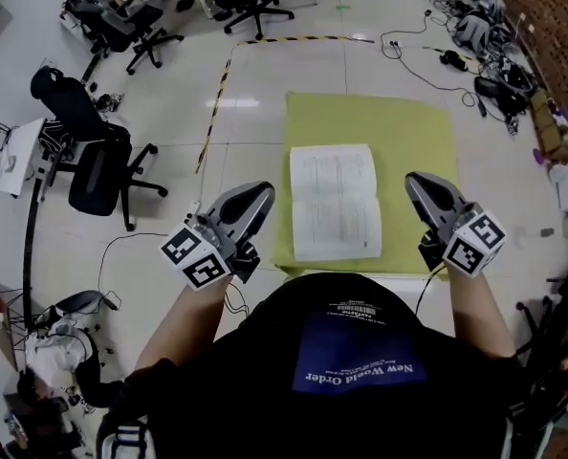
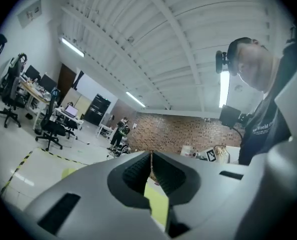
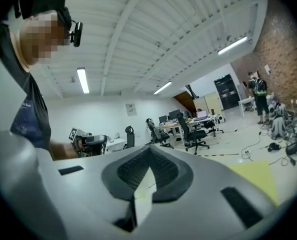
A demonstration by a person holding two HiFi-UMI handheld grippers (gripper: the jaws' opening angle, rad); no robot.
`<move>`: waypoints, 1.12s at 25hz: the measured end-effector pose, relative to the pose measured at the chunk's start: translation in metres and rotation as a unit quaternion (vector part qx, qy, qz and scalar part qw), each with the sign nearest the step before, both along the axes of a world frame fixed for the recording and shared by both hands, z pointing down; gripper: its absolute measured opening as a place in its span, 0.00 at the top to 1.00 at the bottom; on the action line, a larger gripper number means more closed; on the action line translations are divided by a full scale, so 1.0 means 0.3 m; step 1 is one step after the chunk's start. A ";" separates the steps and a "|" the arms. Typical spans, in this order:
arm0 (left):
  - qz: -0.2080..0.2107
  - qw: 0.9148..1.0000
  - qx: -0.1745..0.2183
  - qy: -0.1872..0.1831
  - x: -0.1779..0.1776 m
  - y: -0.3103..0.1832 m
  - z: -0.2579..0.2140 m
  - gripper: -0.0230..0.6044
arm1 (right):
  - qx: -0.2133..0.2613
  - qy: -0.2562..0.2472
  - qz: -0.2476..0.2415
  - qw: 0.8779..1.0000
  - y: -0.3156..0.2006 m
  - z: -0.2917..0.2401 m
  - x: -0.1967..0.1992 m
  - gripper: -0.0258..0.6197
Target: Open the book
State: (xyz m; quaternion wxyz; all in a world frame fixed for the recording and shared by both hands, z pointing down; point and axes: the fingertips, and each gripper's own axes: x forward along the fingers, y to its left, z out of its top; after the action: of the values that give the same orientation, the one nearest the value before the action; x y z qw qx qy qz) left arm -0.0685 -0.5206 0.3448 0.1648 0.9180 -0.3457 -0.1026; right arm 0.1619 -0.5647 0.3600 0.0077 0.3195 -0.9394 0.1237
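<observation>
The book (image 1: 334,202) is white, the mat (image 1: 420,142) yellow-green.

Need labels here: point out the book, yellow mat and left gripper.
book (image 1: 334,202): head view, middle of the open pages.
yellow mat (image 1: 416,146): head view, bare right part.
left gripper (image 1: 263,194): head view, its fingertips.

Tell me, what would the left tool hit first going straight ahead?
Probably nothing close: the left tool points level across the room toward the distant brick wall, though depth is unclear.
</observation>
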 end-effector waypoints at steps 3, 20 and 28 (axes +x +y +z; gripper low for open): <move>0.010 1.000 0.021 0.016 0.035 0.079 -0.065 0.95 | 0.000 -0.004 0.011 1.000 0.085 -0.019 0.026 0.98; 0.031 0.999 0.023 0.023 0.122 0.228 -0.023 0.95 | 0.007 0.057 -0.004 0.998 0.223 0.079 0.043 0.98; 0.031 0.999 0.023 0.026 0.115 0.247 -0.025 0.95 | 0.021 0.074 -0.029 0.997 0.244 0.062 -0.003 0.98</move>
State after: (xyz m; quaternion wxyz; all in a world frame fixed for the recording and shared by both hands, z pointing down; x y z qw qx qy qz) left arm -0.0340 -0.4464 0.3374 0.1554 0.9288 -0.3105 -0.1298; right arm 0.1610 -0.4915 0.3786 0.0740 0.3005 -0.9476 0.0798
